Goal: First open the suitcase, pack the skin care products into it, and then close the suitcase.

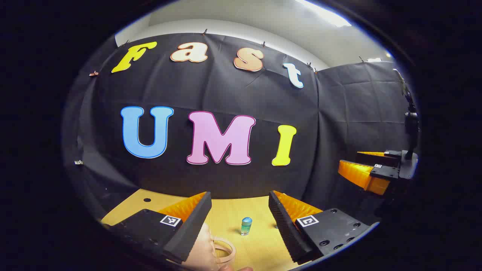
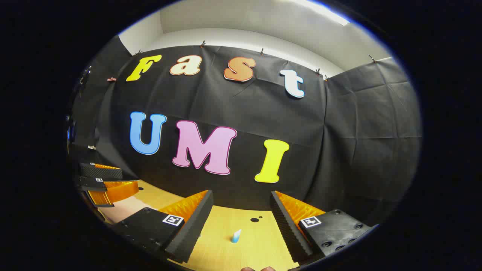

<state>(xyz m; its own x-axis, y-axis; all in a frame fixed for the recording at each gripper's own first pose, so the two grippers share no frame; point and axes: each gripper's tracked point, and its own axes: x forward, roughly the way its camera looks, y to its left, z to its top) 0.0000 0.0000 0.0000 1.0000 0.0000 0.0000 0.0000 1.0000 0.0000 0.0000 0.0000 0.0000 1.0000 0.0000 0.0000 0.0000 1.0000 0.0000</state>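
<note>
Left gripper view, left tongs (image 1: 240, 222) agape and empty, teal-capped bottle (image 1: 246, 226) label illegible, right tongs (image 2: 241, 222) likewise.

The table (image 1: 260, 248) was a light wooden top with a visible grain, and it had a few small dark round holes in it, one near the back left corner (image 1: 147, 200) in the left gripper view and a couple more (image 2: 255, 219) toward the back edge in the right gripper view. Behind it hung the black cloth wall (image 2: 263, 113), kinda wrinkled, clipped up along its top edge with little clips (image 2: 202, 44). Above that was a plain white wall (image 2: 241, 35), and a bright ceiling light strip (image 1: 324, 13) glared at the top right.
</note>
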